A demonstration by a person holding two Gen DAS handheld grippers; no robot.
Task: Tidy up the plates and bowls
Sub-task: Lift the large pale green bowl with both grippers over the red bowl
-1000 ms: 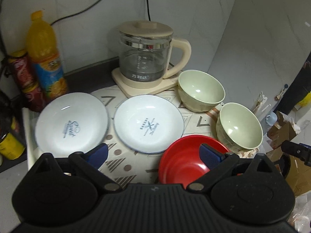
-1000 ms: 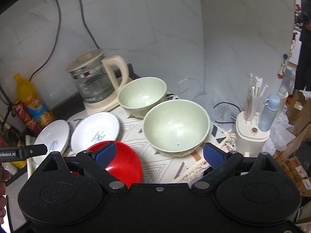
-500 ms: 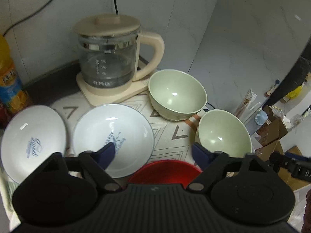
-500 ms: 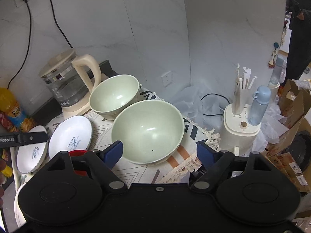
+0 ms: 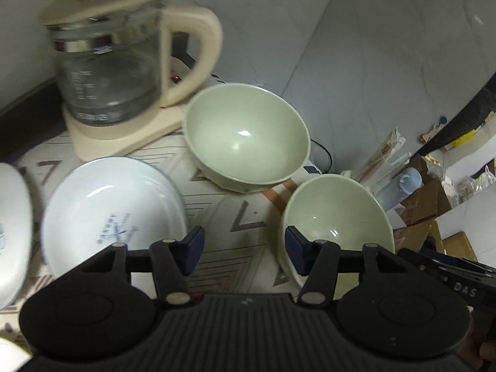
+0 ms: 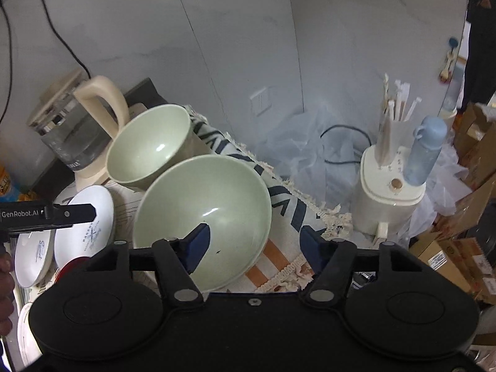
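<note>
Two pale green bowls stand on a patterned cloth: the far bowl [image 5: 248, 136] [image 6: 148, 145] by the kettle and the near bowl [image 5: 334, 223] [image 6: 204, 214] at the cloth's right edge. A white plate [image 5: 108, 210] [image 6: 85, 220] lies left of them, a second white plate [image 5: 12, 226] [image 6: 32, 254] further left. A sliver of a red bowl [image 6: 69, 266] shows under the plate's edge. My left gripper [image 5: 245, 248] is open over the cloth between plate and near bowl. My right gripper [image 6: 254, 241] is open, straddling the near bowl's right rim.
A glass kettle [image 5: 108, 62] on a cream base stands at the back by the wall. Right of the table sit a white appliance [image 6: 390, 198] with chopsticks and a blue bottle [image 6: 424, 152], plastic sheeting, a cable and cardboard boxes [image 6: 458, 254].
Both grippers moved forward and right. The red bowl slid out of the left wrist view; the green bowls grew larger. The right gripper closed in on the near green bowl.
</note>
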